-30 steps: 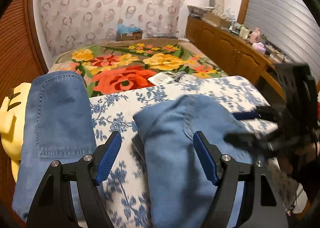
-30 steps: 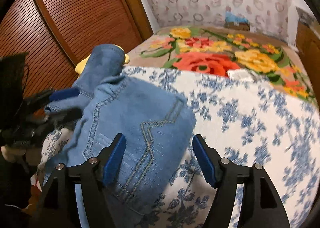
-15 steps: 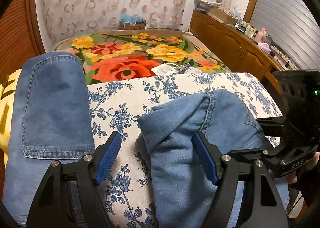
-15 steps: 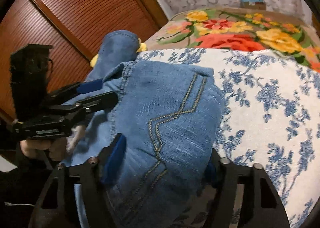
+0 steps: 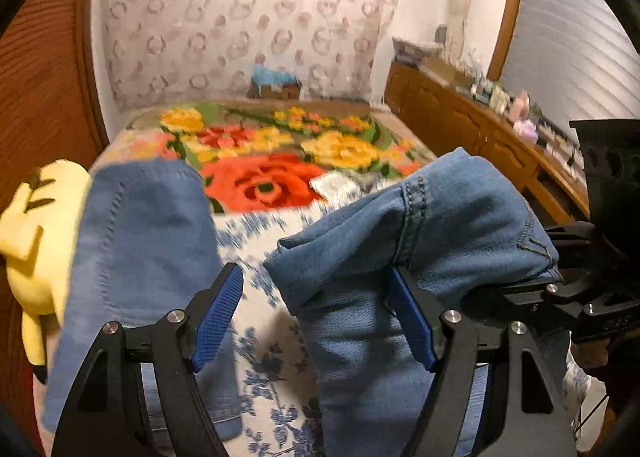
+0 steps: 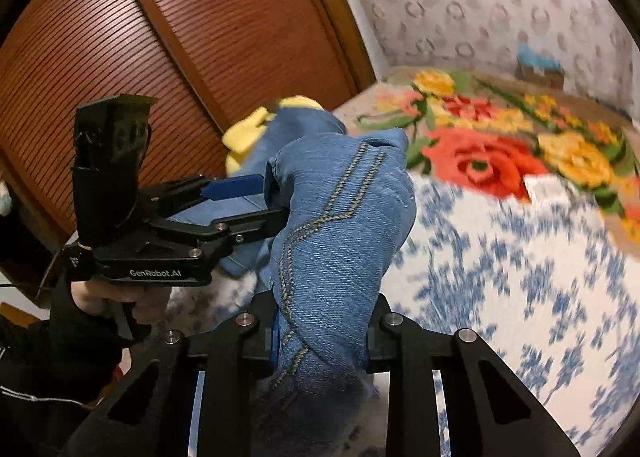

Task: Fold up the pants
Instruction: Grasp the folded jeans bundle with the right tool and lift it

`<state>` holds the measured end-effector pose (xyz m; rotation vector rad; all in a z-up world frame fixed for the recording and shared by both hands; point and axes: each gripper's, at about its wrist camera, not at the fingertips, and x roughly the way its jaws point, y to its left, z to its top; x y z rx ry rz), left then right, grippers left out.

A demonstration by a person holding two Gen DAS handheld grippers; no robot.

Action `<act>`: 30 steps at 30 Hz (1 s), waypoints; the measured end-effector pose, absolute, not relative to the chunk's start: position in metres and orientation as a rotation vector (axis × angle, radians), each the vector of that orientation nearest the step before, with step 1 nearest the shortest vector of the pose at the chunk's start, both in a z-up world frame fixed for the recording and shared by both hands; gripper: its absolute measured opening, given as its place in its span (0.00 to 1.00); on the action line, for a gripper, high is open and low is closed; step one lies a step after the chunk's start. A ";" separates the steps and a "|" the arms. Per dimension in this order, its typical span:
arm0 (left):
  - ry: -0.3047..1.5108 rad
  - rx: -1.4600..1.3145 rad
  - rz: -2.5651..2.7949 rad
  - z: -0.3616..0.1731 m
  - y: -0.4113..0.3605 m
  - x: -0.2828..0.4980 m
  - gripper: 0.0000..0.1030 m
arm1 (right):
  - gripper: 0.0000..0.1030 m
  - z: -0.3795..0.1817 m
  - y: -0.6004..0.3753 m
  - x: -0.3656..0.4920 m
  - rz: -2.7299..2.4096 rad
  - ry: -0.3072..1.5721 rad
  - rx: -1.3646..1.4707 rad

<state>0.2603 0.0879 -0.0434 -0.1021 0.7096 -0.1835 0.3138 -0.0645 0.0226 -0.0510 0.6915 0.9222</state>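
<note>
We hold the right gripper clenched on a bunched fold of the blue jeans, lifting that part above the blue-flowered sheet. Our left gripper points forward and slightly down over the bed, its jaws spread wide; one blue pad touches the denim, the other stands clear over the sheet. The other trouser leg lies flat at left, beside a yellow plush toy.

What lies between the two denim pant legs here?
Left wrist view: between the left pant leg and the lifted right pant leg, only blue-floral bedspread shows.
</note>
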 end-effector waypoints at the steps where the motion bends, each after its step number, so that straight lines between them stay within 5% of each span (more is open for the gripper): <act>1: 0.682 -0.110 -0.174 -0.035 0.093 0.255 0.73 | 0.26 0.033 -0.060 0.310 0.929 0.670 -0.062; 20: 0.314 -0.095 0.146 0.097 0.240 0.186 0.73 | 0.25 0.141 0.075 0.289 1.278 0.415 -0.015; 25: 0.343 -0.099 0.172 0.084 0.266 0.205 0.73 | 0.25 0.109 0.097 0.327 1.329 0.423 0.119; 30: 0.505 -0.122 0.155 0.024 0.284 0.247 0.73 | 0.25 0.006 0.117 0.393 1.129 0.571 0.084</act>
